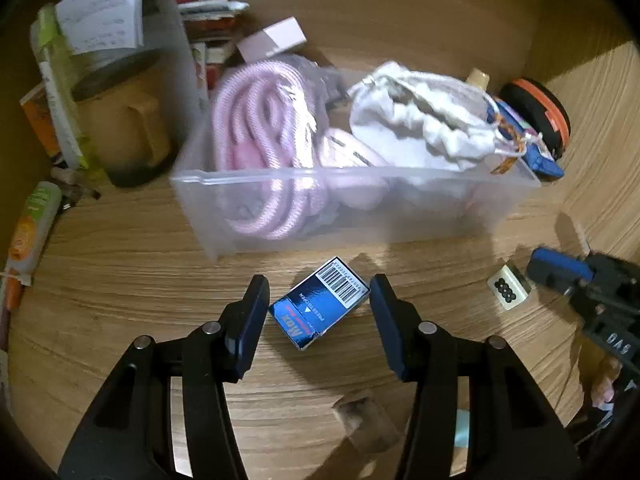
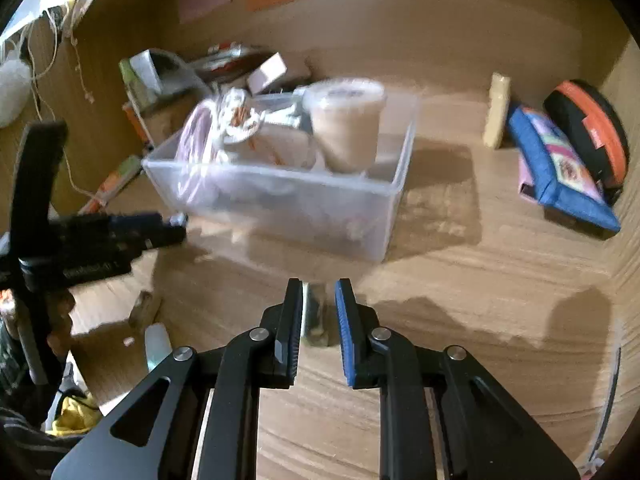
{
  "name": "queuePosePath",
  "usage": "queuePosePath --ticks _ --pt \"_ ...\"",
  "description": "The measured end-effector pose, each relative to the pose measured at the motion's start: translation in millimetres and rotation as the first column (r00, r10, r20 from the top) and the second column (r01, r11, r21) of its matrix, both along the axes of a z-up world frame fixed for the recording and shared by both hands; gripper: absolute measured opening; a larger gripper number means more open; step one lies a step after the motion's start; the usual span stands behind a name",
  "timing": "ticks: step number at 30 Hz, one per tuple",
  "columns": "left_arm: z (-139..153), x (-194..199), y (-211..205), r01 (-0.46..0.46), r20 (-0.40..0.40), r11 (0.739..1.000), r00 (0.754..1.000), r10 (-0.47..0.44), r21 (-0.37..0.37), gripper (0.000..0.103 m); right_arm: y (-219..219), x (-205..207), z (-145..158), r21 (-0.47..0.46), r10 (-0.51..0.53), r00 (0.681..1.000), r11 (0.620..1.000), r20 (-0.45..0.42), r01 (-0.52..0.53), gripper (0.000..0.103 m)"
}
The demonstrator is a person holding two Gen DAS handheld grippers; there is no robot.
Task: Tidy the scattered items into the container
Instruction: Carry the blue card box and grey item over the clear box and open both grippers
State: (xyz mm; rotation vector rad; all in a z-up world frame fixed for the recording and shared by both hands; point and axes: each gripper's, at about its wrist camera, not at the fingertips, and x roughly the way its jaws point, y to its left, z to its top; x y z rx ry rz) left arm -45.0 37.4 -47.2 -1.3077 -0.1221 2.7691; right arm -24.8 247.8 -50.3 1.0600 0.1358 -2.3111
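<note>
Container (image 1: 360,208), a clear plastic tub, sits on the wooden desk (image 1: 140,272) in the left wrist view, already holding a coiled pink rope (image 1: 256,136), a pale pink case (image 1: 352,156) and a white drawstring pouch (image 1: 420,120). Just in front of its near wall, the left gripper (image 1: 318,312) brackets a small blue box (image 1: 320,302) printed with a barcode; the jaws stand partly open, the left pad touching the box's corner while a gap shows on the other side, so whether the box is truly pinched I cannot tell. A white tile with black dots (image 1: 509,286) lies to the right, pressed between the blue pads of the right gripper (image 1: 520,276). An orange and black round case (image 1: 540,114) stands behind the tub's right end. From the right wrist view, the tub (image 2: 280,200) appears blurred, with a lidded cup (image 2: 346,124) rising from its right half. The right gripper (image 2: 318,312) has its jaws drawn close together on a small pale object (image 2: 316,316), seen edge-on between the pads. The left gripper's body (image 2: 100,236) reaches in from the left edge. A blue pouch (image 2: 560,168) leans beside the orange case (image 2: 588,128) at the far right.
</note>
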Motion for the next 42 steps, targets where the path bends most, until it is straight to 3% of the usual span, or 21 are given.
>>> queuePosePath --ticks 5,9,12,28,35,42 --pt "7 4 -5 -0.009 -0.019 1.0 1.0 0.009 0.022 0.052 -11 -5 -12 0.046 0.019 0.999 0.999 0.029 -0.02 0.017" --pt "-1 20 -32 -0.01 -0.026 0.999 1.0 0.012 0.04 0.052 -17 -13 -23 0.068 0.027 0.998 0.997 0.065 -0.031 0.017" --pt "9 15 -9 -0.015 -0.032 0.999 0.999 0.016 0.041 0.052 -18 -15 -25 0.071 0.022 0.998 0.997 0.053 -0.026 0.017" --pt "53 9 -15 -0.02 -0.165 0.998 0.986 0.031 0.067 0.052 5 -12 48 -0.129 -0.042 0.994 0.991 -0.102 0.029 0.015" --pt "65 -7 -16 -0.018 -0.205 0.997 0.978 0.032 0.069 0.052 3 -29 63 -0.142 -0.058 0.988 0.989 -0.144 0.038 0.015" --pt "58 -33 -10 0.001 -0.19 0.998 0.982 0.012 0.067 0.052 -12 -56 51 -0.108 -0.068 0.986 0.993 -0.149 0.052 0.015"
